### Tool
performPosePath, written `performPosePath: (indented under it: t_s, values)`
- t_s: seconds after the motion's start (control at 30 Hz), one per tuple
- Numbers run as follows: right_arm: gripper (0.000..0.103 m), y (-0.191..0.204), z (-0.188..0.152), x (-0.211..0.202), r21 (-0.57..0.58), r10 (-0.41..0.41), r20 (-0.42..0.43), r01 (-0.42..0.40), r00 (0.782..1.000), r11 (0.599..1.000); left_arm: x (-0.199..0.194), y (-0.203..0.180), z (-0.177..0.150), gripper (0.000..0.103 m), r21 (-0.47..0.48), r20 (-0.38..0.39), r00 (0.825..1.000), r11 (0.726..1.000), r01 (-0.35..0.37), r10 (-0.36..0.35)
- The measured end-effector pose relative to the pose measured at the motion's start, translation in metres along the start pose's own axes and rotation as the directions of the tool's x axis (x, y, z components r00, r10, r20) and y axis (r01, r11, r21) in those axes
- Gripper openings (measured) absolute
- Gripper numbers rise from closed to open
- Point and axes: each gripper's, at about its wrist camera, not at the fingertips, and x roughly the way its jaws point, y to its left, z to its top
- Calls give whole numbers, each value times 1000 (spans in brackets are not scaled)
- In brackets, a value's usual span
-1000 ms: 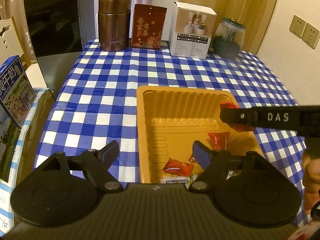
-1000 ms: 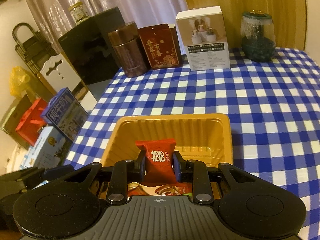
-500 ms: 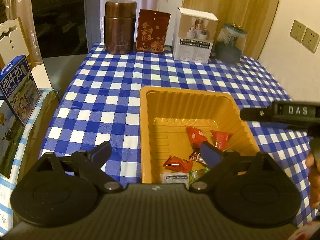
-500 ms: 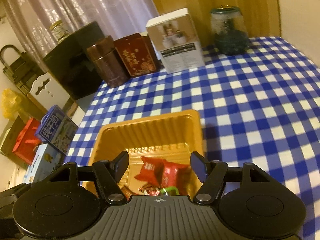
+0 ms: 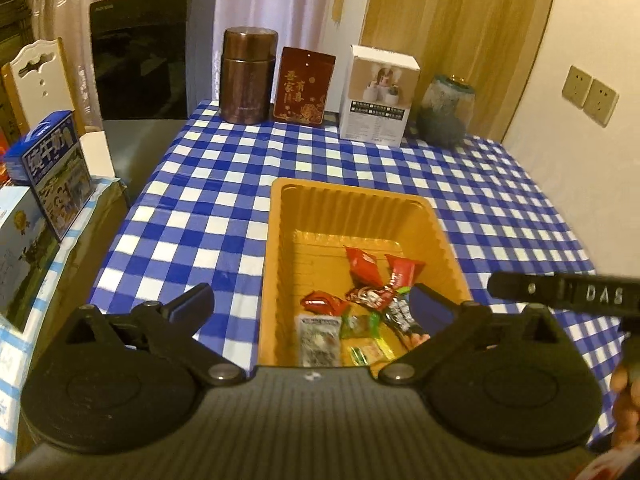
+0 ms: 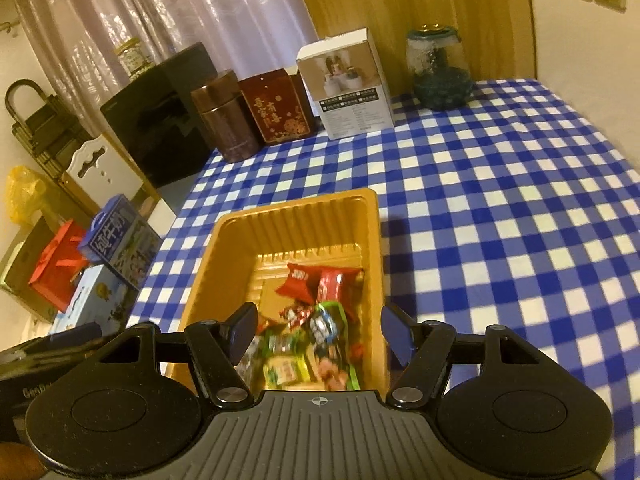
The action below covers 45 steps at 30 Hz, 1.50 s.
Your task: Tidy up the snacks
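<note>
Both tools, left [image 5: 312,308] and right [image 6: 318,330], gape empty; only the right view shows the red bag [image 6: 56,270].

Your left gripper [image 5: 310,306]: jaws spread wide, just been opening further, nothing between pads. Fingers [image 5: 188,304] reach from lower frame toward centre, pitched downward.

Your right gripper [image 6: 320,330]: jaws parted, opened within last second, nothing clamped between pads. Fingers [image 6: 242,326] angled downward from bottom of frame. Same gripper shows in left wrist view as dark bar at right edge, mid-height. Part of your hand [image 5: 624,408] visible at lower right edge of left wrist view.
</note>
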Motion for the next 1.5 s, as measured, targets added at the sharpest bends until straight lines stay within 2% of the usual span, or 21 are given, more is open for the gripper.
performPosePath:
  t_s: [0.27, 0.47, 0.67, 0.97, 1.5]
  values:
    - [69, 4, -27, -50, -64, -45, 31, 47, 999, 997, -41, -10, -18, 103, -27, -10, 1000, 1000, 9, -10]
    - [70, 2, -48, -77, -90, -61, 42, 65, 997, 994, -64, -20, -36, 103, 27, -26, 1000, 1000, 0, 1]
    - [71, -2, -65, -98, -86, -77, 49, 81, 996, 993, -84, -27, -52, 103, 26, -37, 999, 1000, -3, 4]
    - [76, -6, -84, -113, -96, -103, 14, 104, 995, 990, -98, -32, -66, 103, 37, -45, 999, 999, -22, 24]
    - [78, -3, -104, -114, -119, -113, -39, 108, 993, 987, -101, -42, -86, 103, 92, -70, 997, 996, -20, 27]
